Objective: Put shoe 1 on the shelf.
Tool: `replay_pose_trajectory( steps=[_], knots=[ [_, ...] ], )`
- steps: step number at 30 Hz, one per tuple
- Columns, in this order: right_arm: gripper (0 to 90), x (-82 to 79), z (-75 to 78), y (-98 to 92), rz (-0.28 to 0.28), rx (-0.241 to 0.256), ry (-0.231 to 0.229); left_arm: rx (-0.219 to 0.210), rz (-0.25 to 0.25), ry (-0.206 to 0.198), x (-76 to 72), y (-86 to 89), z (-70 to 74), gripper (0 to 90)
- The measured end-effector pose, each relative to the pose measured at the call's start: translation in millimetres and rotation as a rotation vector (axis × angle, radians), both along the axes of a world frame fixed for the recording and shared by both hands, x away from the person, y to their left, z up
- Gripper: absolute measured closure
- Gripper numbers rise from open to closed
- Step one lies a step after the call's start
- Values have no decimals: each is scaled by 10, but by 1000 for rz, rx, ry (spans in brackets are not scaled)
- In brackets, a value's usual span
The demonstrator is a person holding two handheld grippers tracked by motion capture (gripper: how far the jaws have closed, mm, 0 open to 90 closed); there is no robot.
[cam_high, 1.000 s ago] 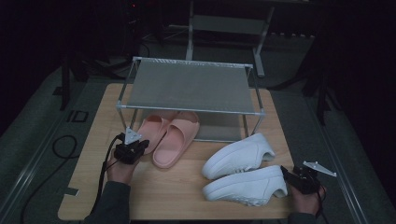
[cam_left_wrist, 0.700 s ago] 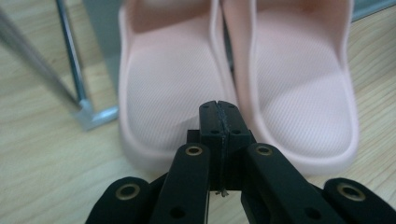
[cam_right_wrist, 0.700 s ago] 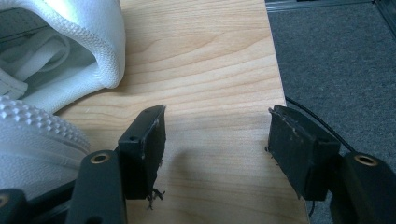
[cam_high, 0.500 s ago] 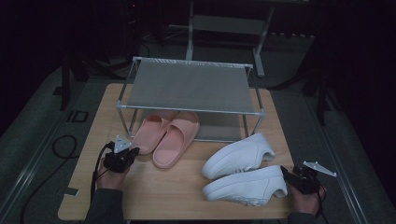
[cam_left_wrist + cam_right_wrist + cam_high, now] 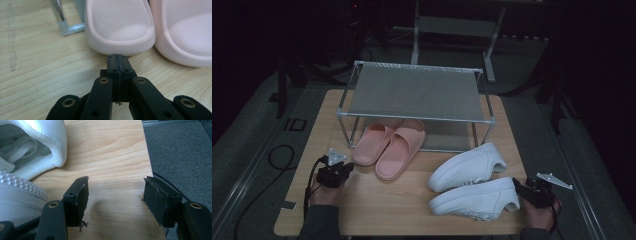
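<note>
Wooden table (image 5: 377, 210) with a metal shoe rack (image 5: 414, 95) at the back, and a person's got a gripper in each hand near the front edge. Left gripper (image 5: 343, 172) is sitting low on the wood, jaws pressed tight together with nothing between them. In the left gripper view its tips (image 5: 117, 58) are right at the heel end of a pink slipper (image 5: 119, 27), basically touching the rim or just shy of it, hard to call. A second pink slipper (image 5: 186, 32) lies just to the right of that one, and a leg of the rack (image 5: 62, 17) stands ahead and to the left of the jaws.

Right gripper (image 5: 524, 189) is down by the table's right corner with its jaws spread wide, holding nothing. In the right gripper view there's bare wood between the two pads (image 5: 116, 192), with one white sneaker's (image 5: 18, 200) heel pressed up against the left jaw, and the other white sneaker (image 5: 37, 145) a bit further ahead on that same side. Grey carpet (image 5: 180, 150) runs past the table edge off to its right
</note>
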State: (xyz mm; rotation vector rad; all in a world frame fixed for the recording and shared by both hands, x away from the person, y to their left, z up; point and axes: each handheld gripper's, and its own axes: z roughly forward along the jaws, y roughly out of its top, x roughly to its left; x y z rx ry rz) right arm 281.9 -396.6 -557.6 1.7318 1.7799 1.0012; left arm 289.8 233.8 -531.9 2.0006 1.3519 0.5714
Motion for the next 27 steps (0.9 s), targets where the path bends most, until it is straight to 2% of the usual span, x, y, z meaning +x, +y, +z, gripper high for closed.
replay_pose_trajectory(
  steps=[8, 15, 18, 27],
  knots=[
    [359, 0, 0, 0, 0, 0, 0, 26, -38, 13, 28, -101, -15, 900],
    [359, -1, 0, -1, 0, 1, 0, 42, -34, 18, 18, -109, -19, 900],
    [359, -1, 0, 0, 0, 0, 0, 26, -11, 19, 28, -50, -19, 900],
    [359, -1, 0, 0, 0, 0, 0, 37, -45, 15, 83, -152, -7, 900]
  ],
)
